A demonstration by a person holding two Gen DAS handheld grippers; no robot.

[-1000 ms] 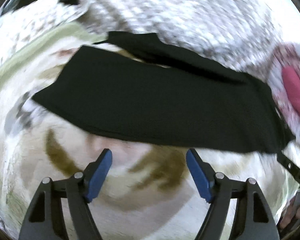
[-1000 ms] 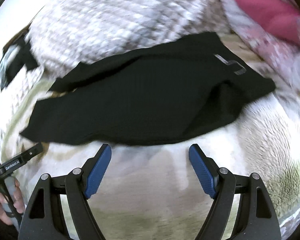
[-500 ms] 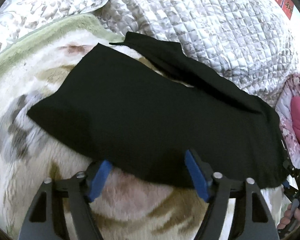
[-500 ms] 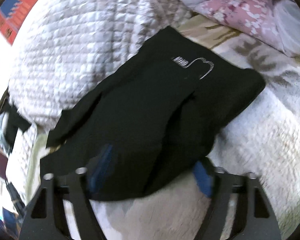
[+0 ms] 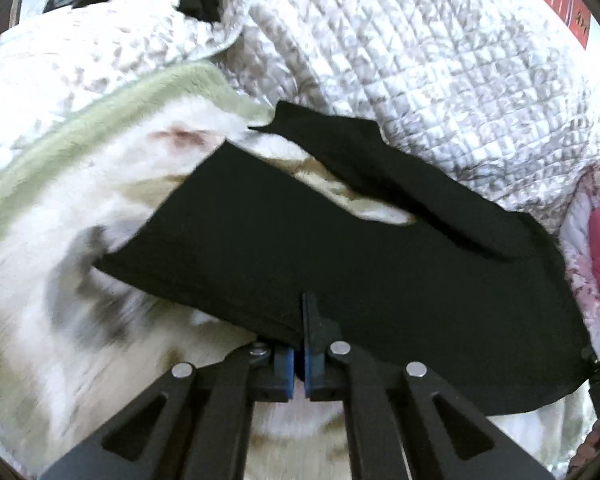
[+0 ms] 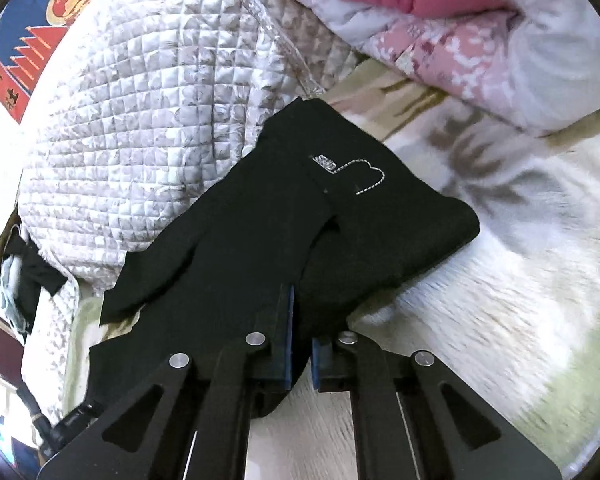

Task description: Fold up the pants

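The black knit pants [image 5: 340, 264] lay across the middle of both frames on the fluffy cream blanket [image 5: 60, 320] of the bed, with the grey quilted coverlet [image 6: 148, 112] bunched behind. The left hand-held gripper [image 5: 300, 336] had just closed, pinching the near hem at lower centre; the right hand-held gripper [image 6: 300, 344] had likewise just clamped the near edge by the waistband. To fold cleanly, I would judge both should lift together, keep the edge taut, and carry it evenly over to the far edge.
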